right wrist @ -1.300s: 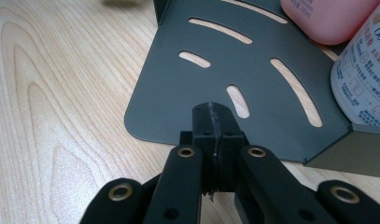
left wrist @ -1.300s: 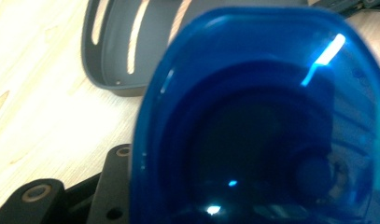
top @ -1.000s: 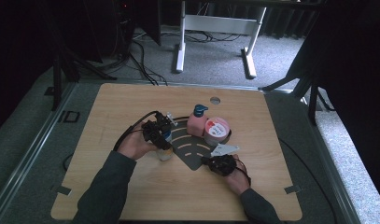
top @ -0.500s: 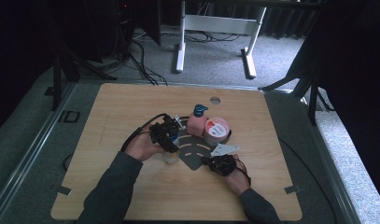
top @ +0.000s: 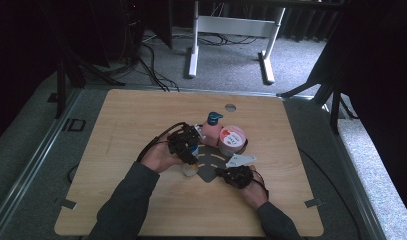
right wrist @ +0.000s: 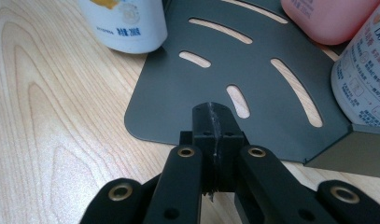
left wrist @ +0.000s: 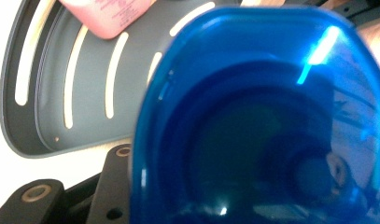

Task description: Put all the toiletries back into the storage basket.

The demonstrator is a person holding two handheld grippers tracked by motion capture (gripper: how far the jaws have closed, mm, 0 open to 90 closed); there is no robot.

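**Blue cap in the left tool, tray edge pinched by the right**

The table (top: 141, 115) has wide bare wood to the left, right and near side of the cluster at its middle; the far edge, with a round hole (top: 230, 107), lies well beyond the bottles. The grey slotted tray (top: 209, 162) sits at the centre, its near corner reaching toward the person.

The left tool (top: 189, 145) hangs over the tray's left part, just beside the pink bottle (top: 211, 132). In the left gripper view a blue cap (left wrist: 262, 121) sits right at the tool, held close before the camera, with the tray and the pink bottle's base (left wrist: 108, 16) behind it. The jaws themselves are mostly hidden by the cap, so their gap cannot be read directly.

The right tool (top: 231, 173) lies low at the tray's near right edge. In the right gripper view its jaws (right wrist: 214, 140) stand narrow, closed together at the tray's rim (right wrist: 178, 137). A white bottle (right wrist: 127, 23) stands at the tray's left edge, touching or just off it. A white tub (top: 232, 140) stands at the tray's far right.
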